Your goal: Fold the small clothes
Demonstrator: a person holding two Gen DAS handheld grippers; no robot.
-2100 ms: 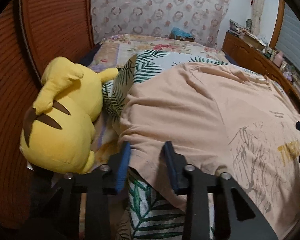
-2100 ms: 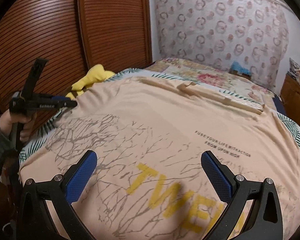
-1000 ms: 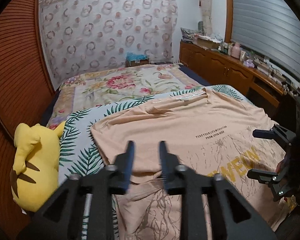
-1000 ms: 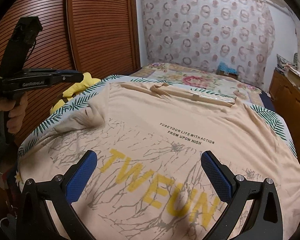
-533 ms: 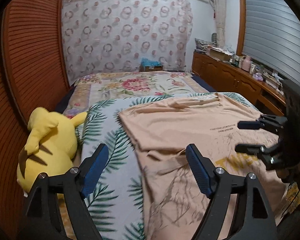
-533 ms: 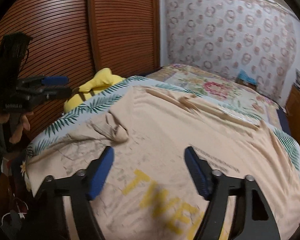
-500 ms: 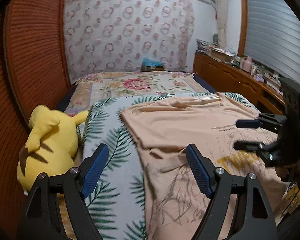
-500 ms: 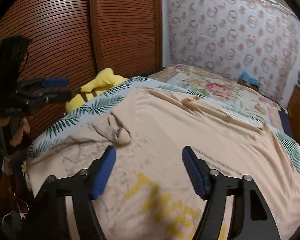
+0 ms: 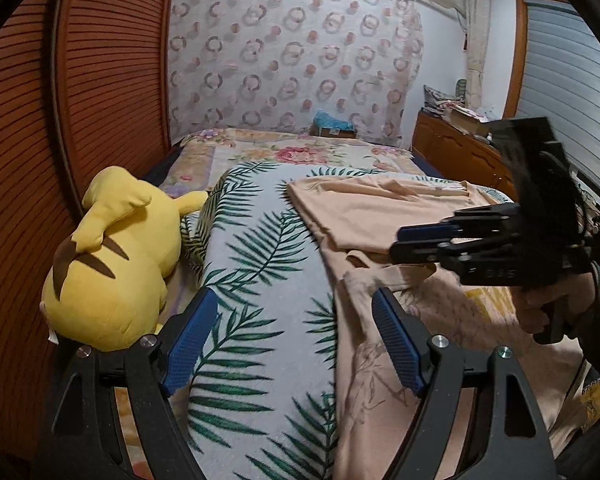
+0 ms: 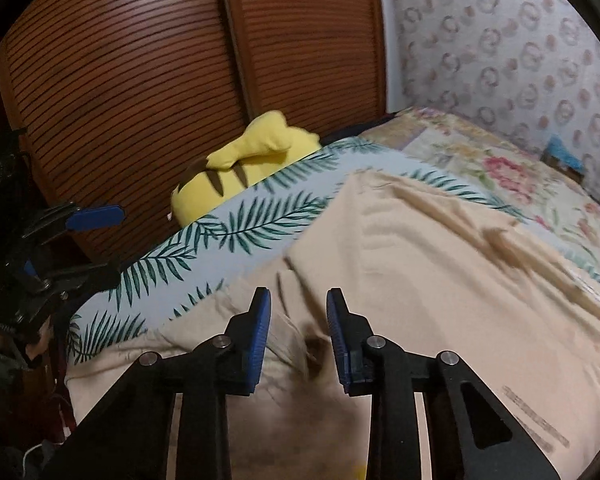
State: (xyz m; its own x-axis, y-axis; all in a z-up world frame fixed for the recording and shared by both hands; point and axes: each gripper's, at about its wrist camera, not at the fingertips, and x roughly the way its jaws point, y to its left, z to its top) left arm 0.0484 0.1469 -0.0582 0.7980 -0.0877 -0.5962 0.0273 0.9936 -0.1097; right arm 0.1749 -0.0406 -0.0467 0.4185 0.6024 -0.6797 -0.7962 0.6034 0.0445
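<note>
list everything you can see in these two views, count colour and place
t-shirt: one, peach, spread on the bed, left side folded in
leaf-print sheet: one, pale with green fronds, under the t-shirt
floral bedspread: one, cream and pink, far end of the bed
plush toy: one, yellow with brown stripes, bed's left edge by the wardrobe
wardrobe doors: brown, slatted, left of the bed
dresser: one, brown wood, right wall
left gripper: black with blue pads, open over the sheet
right gripper: jaws closing over a fold of the t-shirt
</note>
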